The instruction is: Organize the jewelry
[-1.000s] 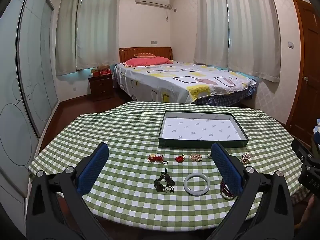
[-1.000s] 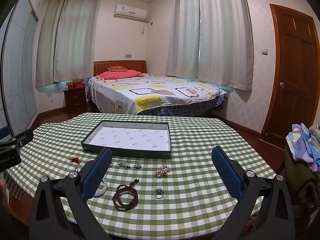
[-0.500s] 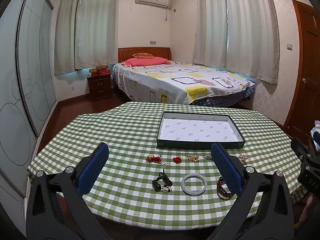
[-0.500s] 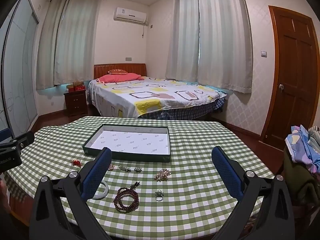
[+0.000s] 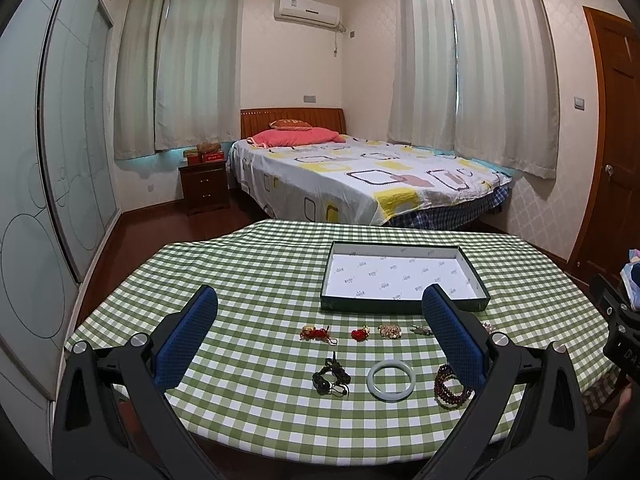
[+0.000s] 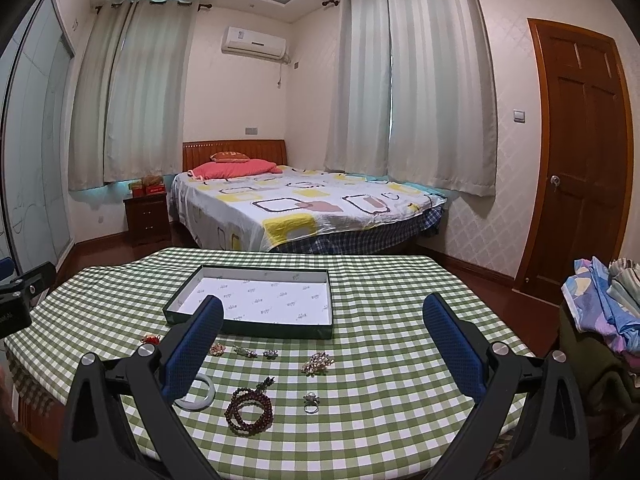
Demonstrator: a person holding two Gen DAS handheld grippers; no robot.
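Since the frame a second ago both cameras have tipped up and drawn back a little, so more ceiling shows and the jewelry sits lower in each view; nothing on the round surface with the green-and-white checked cloth [image 5: 248, 264] has shifted. The shallow dark-green rectangular tray with a white printed lining [image 5: 404, 278] lies at the far middle of the surface; a small logo repeats across its lining, too small to read. The left gripper [image 5: 320, 332] and right gripper [image 6: 324, 340] hover over the near edge, jaws wide apart, holding nothing.

In front of the tray lie ten pieces of jewelry, all outside it. The near row has one dark maroon coiled bead bracelet [image 6: 250, 408], one pale jade-coloured bangle [image 5: 391, 375], one black corded pendant [image 5: 331, 374] and one silver ring [image 6: 311, 403]. The row nearer the tray has one red knotted cord charm [image 5: 316, 334], one small red ornament [image 5: 359, 334], one gold cluster brooch [image 5: 390, 331], one sparkly leaf-shaped brooch [image 6: 318, 361] and two small grey metal pieces [image 6: 258, 353].
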